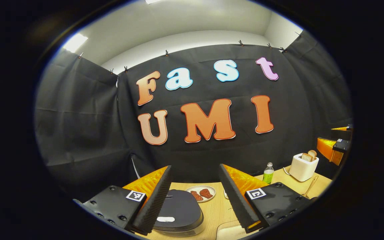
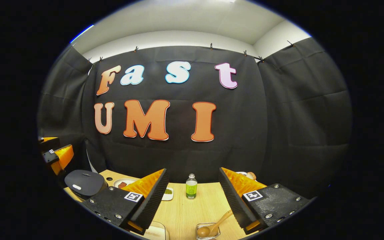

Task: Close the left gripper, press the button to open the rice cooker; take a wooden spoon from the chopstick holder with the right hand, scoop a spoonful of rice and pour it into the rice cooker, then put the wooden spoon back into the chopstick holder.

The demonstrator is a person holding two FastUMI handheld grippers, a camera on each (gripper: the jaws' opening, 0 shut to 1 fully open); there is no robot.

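- In the left gripper view, the left gripper point(image 1: 195, 196) is held above the wooden table point(image 1: 217, 208) with its two fingers wide apart, and nothing is between them.
- The rice cooker point(image 1: 178, 210) stands just below and ahead of this gripper, between the two fingers and closer to the left one; its dark lid is down, and a small pale button point(image 1: 165, 219) sits on the near edge of the lid.
- Beyond the cooker there is a plate point(image 1: 201, 193) with some reddish-brown food on it, possibly pieces of meat (the view is too small to tell).
- To the right of the right finger stand a green bottle point(image 1: 268, 173) and, farther right, a white toaster point(image 1: 303, 167) with bread slices in its slots.
- In the right gripper view, the right gripper point(image 2: 193, 200) is also wide open and holds nothing.
- The wooden spoon point(image 2: 213, 226) is just below this gripper, near its right finger; its bowl rests in a clear chopstick holder point(image 2: 208, 231) and its handle leans up to the right.
- The same bottle stands straight ahead between the fingers, and the cooker is far to the left.
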